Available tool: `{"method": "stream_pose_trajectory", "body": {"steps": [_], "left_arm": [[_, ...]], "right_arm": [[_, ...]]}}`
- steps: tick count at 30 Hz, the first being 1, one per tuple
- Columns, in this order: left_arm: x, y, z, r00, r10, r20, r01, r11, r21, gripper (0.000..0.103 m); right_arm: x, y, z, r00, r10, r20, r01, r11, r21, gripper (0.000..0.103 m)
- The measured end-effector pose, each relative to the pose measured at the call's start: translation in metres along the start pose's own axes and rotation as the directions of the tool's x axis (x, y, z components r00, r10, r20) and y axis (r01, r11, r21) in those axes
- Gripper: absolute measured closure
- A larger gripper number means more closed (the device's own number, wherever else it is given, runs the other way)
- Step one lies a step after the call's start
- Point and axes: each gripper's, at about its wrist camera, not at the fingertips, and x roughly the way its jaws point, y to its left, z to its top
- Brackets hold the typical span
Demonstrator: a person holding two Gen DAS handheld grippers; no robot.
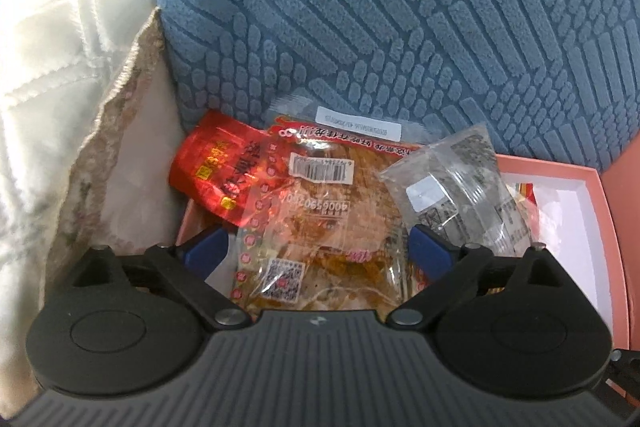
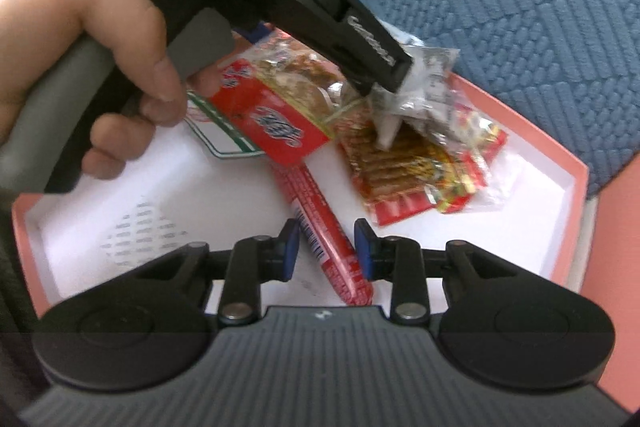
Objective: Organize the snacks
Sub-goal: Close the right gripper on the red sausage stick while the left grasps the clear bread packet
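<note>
A large clear packet of orange dried snack [image 1: 320,211] is straddled by the spread, released fingers of the left gripper [image 1: 316,247] over the shallow pink cardboard box [image 2: 576,183]. The right gripper [image 2: 326,247], half-spread, brackets a long red sausage stick [image 2: 328,251] on the box floor without touching; closing on it seems next. A blue textured cushion [image 1: 400,7] stands behind the box

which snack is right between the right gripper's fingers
The long red sausage stick, lying alone between the open right gripper; the other packets sit farther back.
</note>
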Motion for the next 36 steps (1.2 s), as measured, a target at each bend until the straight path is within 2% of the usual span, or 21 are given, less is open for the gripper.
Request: {"method": "stream_pose_trajectory", "body": {"steps": [5,11,17,19,23,28,36], "left_arm": [[0.006,-0.001,0.003,1.0,-0.015,0.002,0.015,1.0,-0.012,0.004],[0.008,0.001,0.001,0.999,-0.035,0.009,0.035,0.998,-0.045,0.007],[0.007,-0.004,-0.012,0.999,-0.029,0.027,0.03,0.999,-0.043,0.019],[0.003,-0.007,-0.014,0.999,-0.036,0.036,0.037,0.999,-0.034,0.028],[0.003,-0.015,-0.017,0.998,-0.028,0.052,0.029,0.999,-0.026,0.037],[-0.004,-0.014,-0.02,0.997,-0.041,0.061,0.045,0.997,-0.066,0.055],[-0.019,-0.008,-0.026,0.996,-0.063,0.07,0.07,0.992,-0.105,0.061]], "right_arm": [[-0.004,-0.006,-0.002,0.999,-0.041,-0.008,0.041,0.999,-0.008,0.07],[-0.006,-0.008,-0.003,0.999,-0.048,-0.018,0.047,0.999,-0.013,0.07],[-0.005,-0.003,-0.001,0.999,-0.052,-0.017,0.051,0.998,-0.028,0.07],[-0.004,-0.005,-0.002,0.998,-0.052,-0.02,0.052,0.998,-0.021,0.07],[-0.008,-0.004,-0.001,0.998,-0.057,-0.015,0.056,0.998,-0.029,0.07],[-0.013,0.001,0.0,0.998,-0.069,-0.012,0.068,0.998,-0.017,0.07],[-0.02,0.007,-0.007,0.996,-0.093,-0.014,0.093,0.995,0.042,0.071]]}}
